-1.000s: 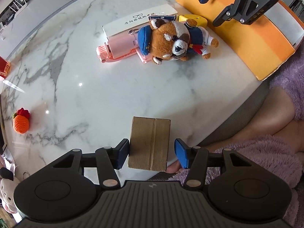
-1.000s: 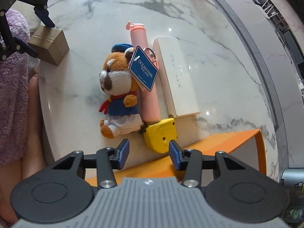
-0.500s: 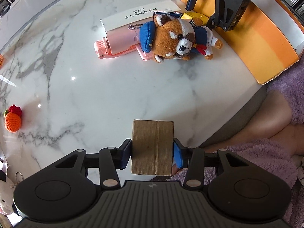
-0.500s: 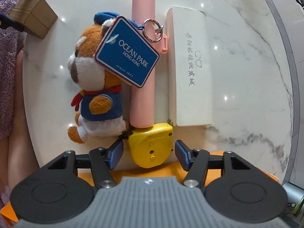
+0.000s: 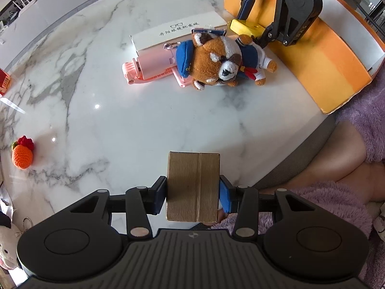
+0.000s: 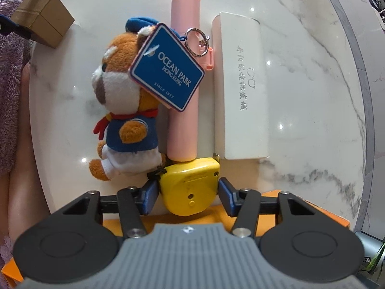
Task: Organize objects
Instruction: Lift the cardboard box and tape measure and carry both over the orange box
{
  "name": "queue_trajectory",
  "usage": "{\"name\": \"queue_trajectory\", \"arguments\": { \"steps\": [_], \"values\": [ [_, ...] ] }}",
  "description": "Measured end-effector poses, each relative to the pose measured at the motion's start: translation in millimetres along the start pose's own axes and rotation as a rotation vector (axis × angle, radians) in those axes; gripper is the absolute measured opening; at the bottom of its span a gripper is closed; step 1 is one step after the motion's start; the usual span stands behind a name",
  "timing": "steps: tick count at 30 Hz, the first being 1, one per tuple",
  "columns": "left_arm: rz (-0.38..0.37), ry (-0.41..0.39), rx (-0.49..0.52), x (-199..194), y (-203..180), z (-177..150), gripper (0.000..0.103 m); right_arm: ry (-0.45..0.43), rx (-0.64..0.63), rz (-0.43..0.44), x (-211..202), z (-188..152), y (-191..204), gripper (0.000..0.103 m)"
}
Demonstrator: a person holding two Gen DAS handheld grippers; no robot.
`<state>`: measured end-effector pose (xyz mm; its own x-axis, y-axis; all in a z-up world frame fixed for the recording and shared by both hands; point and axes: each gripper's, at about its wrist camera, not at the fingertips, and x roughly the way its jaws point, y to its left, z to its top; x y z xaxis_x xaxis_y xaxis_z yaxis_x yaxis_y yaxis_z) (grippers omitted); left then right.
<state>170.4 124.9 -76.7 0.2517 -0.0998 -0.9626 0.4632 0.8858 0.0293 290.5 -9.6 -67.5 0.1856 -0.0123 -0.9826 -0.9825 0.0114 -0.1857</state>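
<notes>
1. Marble table point(image 5: 149, 125) carries everything we see; at its far left edge lies a small orange knitted fruit point(image 5: 22, 154), well apart from the rest.
2. We see the left gripper point(image 5: 192, 192) clamped on a cardboard box point(image 5: 193, 185), its blue pads pressed against both sides, near the table's edge.
3. Further along we see a pink stick point(image 6: 184, 77) and a white case point(image 6: 240, 84) lying side by side, with a plush bear point(image 6: 125, 110) against the stick and a blue tag point(image 6: 167, 79) resting over both.
4. We see the right gripper point(image 6: 189, 192) closing around a yellow tape measure point(image 6: 190, 185), which sits between the pads at the foot of the stick; its left pad looks to touch, its right pad stands just beside.
5. An orange box point(image 5: 320, 55) sits at the right.
</notes>
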Motion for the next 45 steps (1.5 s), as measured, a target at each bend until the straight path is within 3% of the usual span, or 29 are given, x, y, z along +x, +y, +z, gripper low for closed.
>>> {"name": "queue_trajectory", "arguments": {
  "steps": [5,11,16,23,28,33,42,45],
  "values": [
    [0.034,-0.087,-0.010,-34,-10,4,0.052,-0.097,0.042,-0.020,-43,-8,6,0.055],
    [0.003,-0.228,0.014,-80,-40,22,0.052,-0.218,0.053,-0.054,-113,-31,30,0.055],
    [-0.045,-0.316,0.093,-100,-85,47,0.052,-0.236,0.064,-0.103,-150,-83,53,0.055],
    [-0.146,-0.401,0.283,-103,-167,103,0.052,-0.167,0.171,-0.176,-163,-180,73,0.055],
    [-0.204,-0.395,0.435,-84,-225,142,0.052,-0.116,0.246,-0.191,-171,-245,87,0.055],
    [-0.180,-0.350,0.570,-50,-267,173,0.052,-0.119,0.317,-0.196,-172,-291,88,0.055],
    [-0.106,-0.263,0.727,-3,-298,196,0.052,-0.153,0.334,-0.160,-146,-305,75,0.055],
    [-0.123,-0.247,0.747,5,-302,202,0.052,-0.171,0.344,-0.147,-141,-309,69,0.055]
  ]
}}
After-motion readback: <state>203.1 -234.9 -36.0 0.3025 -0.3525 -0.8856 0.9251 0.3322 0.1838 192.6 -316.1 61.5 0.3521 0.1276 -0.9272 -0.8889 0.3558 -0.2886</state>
